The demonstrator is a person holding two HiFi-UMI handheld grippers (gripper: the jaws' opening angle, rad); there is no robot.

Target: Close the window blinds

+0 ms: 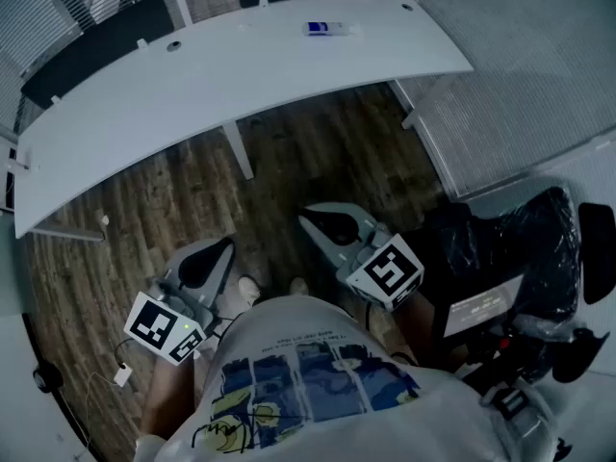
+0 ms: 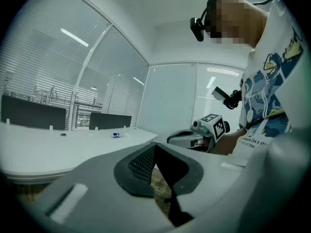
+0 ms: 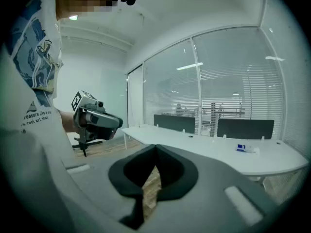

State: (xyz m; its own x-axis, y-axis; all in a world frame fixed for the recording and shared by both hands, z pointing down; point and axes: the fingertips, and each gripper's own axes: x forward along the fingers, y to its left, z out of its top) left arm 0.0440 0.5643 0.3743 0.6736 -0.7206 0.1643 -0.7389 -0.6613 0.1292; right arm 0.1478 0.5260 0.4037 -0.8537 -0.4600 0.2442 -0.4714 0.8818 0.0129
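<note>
Facing one desk (image 1: 241,75), left gripper (image 1: 228,245) and right gripper (image 1: 306,217) are both closed.

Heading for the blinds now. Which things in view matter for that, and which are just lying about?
For the job:
window blinds
left gripper, shut and empty
right gripper, shut and empty

Lying about:
white desk
small blue-and-white item on it
dark panels along its far edge
black office chair
white cable on the floor
</note>
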